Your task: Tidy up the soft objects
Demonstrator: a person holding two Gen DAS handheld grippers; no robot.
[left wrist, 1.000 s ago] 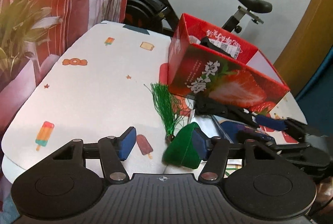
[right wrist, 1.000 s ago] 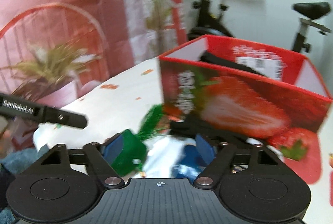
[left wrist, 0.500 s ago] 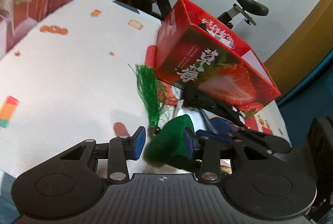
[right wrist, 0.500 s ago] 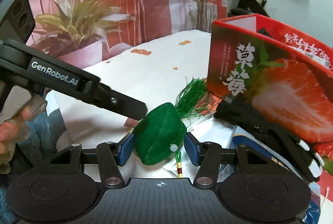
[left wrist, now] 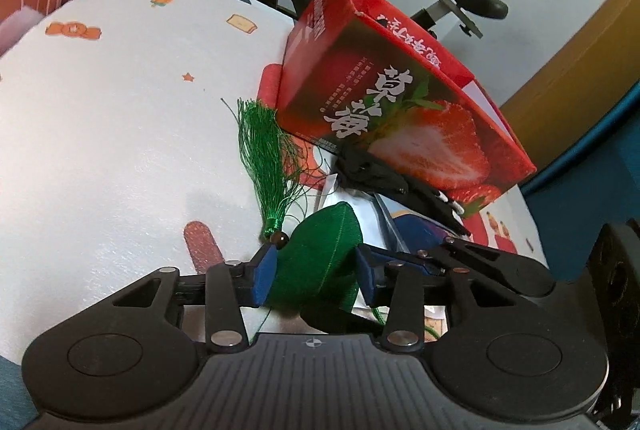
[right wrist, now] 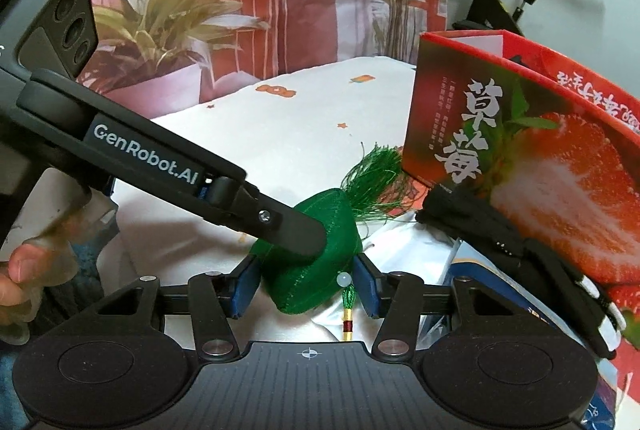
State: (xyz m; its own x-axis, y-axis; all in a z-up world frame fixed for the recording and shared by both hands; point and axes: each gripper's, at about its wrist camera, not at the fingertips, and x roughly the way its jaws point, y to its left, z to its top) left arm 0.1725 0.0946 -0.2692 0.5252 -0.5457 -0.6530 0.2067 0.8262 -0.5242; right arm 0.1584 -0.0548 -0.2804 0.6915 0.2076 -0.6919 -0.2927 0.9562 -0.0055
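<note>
I have the green pouch between both sets of tongs. My left gripper has it between its blue pads, jaws opening; my right gripper grips the same pouch from the other side. A second ago both stood wider, the pouch only beside one pad. Both tools angle down toward the white tablecloth. Its green tassel trails toward the strawberry box.
</note>
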